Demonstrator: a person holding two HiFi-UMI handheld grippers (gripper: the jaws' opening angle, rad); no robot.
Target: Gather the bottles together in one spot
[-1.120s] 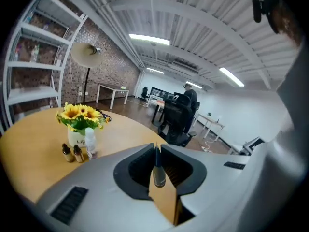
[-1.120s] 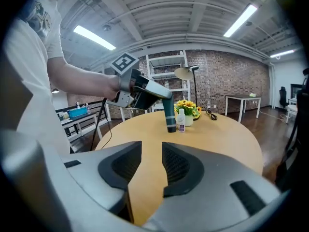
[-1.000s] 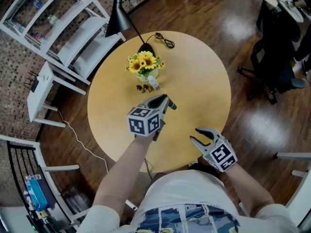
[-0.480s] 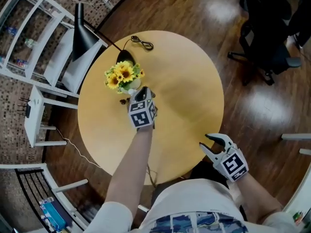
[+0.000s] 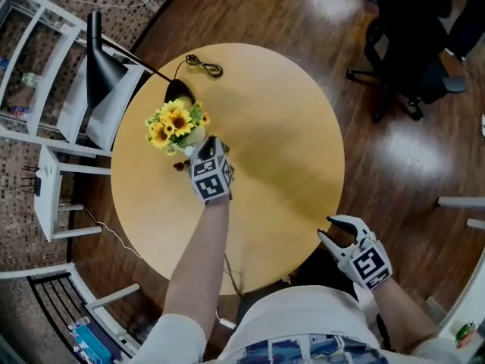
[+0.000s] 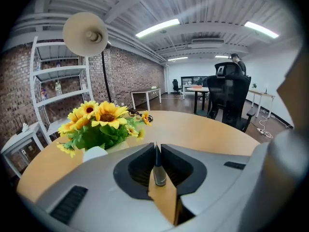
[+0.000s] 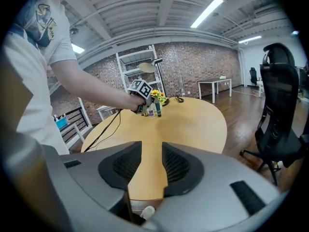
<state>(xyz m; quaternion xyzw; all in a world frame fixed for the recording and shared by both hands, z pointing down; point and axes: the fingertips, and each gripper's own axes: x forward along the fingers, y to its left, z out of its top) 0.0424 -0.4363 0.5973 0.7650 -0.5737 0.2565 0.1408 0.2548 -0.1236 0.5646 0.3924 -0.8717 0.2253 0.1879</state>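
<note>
Across the round tabletop (image 5: 288,127) the left arm (image 5: 201,249) stretches out straight, its left tongs (image 6: 156,146) clenched shut and tipped downward just beside the sunflowers (image 5: 173,121), the right tongs (image 5: 331,230) gape released well away from the sunflowers, and small bottles (image 7: 154,111) cluster at the sunflowers' foot.

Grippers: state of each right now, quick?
Left gripper: closed on what looks like a slim dark bottle.
Right gripper: open, nothing between the jaws.
</note>
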